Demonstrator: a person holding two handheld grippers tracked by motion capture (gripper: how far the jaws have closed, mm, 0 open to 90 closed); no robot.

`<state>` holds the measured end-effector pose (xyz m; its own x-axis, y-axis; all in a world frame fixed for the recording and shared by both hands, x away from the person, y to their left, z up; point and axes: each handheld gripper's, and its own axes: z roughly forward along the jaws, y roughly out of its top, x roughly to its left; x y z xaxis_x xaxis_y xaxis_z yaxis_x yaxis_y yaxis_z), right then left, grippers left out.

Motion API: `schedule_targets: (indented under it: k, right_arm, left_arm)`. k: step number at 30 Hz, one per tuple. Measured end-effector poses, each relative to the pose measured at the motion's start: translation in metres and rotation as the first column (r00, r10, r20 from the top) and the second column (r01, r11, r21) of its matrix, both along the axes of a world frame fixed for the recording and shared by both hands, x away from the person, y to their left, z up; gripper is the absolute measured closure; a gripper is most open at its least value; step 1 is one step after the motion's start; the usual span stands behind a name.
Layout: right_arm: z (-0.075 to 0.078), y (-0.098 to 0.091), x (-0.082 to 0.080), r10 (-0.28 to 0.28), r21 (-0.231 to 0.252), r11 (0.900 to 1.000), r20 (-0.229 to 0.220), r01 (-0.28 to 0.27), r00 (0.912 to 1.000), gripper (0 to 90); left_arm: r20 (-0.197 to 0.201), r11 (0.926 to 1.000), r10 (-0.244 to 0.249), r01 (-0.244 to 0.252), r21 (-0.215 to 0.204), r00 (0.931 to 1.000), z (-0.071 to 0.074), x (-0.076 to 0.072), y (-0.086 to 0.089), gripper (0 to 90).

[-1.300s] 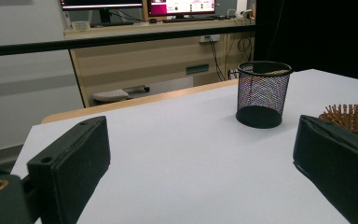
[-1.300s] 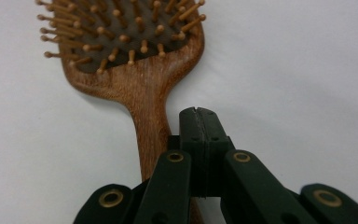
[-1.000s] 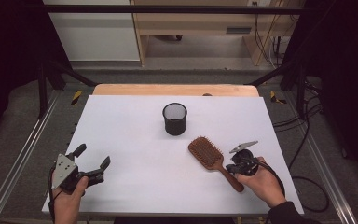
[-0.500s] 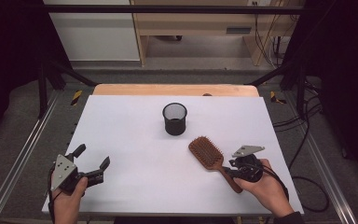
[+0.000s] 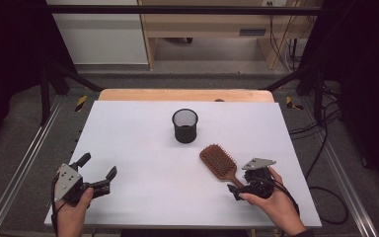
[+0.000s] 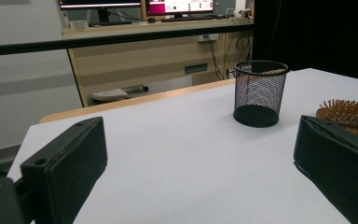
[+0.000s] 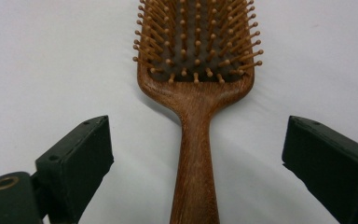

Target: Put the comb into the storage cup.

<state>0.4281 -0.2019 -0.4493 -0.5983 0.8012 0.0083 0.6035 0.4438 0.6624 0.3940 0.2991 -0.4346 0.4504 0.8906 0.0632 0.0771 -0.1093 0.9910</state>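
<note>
While the wooden hairbrush [image 5: 219, 162] lies bristles up on the white table [image 5: 138, 148], its handle pointing toward the person's near right corner, the right gripper [image 5: 246, 190] is seen lowered over that handle with its jaws spread wide; in the right gripper view the handle [image 7: 195, 158] runs up the middle of the gap, touched by neither pad. Nothing has yet been grasped, and the brush is judged to be untouched on the tabletop. The black mesh cup [image 5: 184, 125] stands upright and apparently empty farther back, near the table's centre and apart from the brush head. At the near left corner the left gripper [image 5: 97, 172] is held low with its jaws likewise wide and nothing between them. The closing, lifting and any placing are taken to be still ahead
</note>
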Motion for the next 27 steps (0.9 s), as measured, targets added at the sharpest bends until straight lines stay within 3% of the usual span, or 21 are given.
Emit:
schedule_targets:
  k: [6, 13, 18, 27]
  right_arm:
    - [-0.003, 0.001, 0.003, -0.001, 0.001, 1.0, -0.029, 0.001, 0.9996, 14.5]
    - [-0.001, 0.01, 0.009, 0.044, -0.055, 0.9973, -0.095, -0.049, 0.9945, 17.7]
    - [-0.003, 0.016, 0.018, 0.049, -0.094, 0.9936, -0.154, -0.064, 0.9869, 31.0]
    - [-0.005, 0.017, 0.027, 0.034, -0.124, 0.9905, -0.2, -0.06, 0.9792, 52.0]
  left_arm:
    - [0.008, 1.0, 0.001, -0.001, 0.009, 1.0, 0.0, 0.0, -0.002, 2.5]
    - [0.016, 0.9999, 0.01, -0.01, 0.009, 0.9998, 0.0, 0.0, -0.001, 2.3]
    - [0.016, 0.9999, 0.007, -0.007, 0.012, 0.9999, 0.0, -0.001, -0.001, 2.3]
    - [0.016, 0.9999, 0.009, -0.01, 0.011, 0.9998, 0.0, 0.0, -0.002, 2.3]
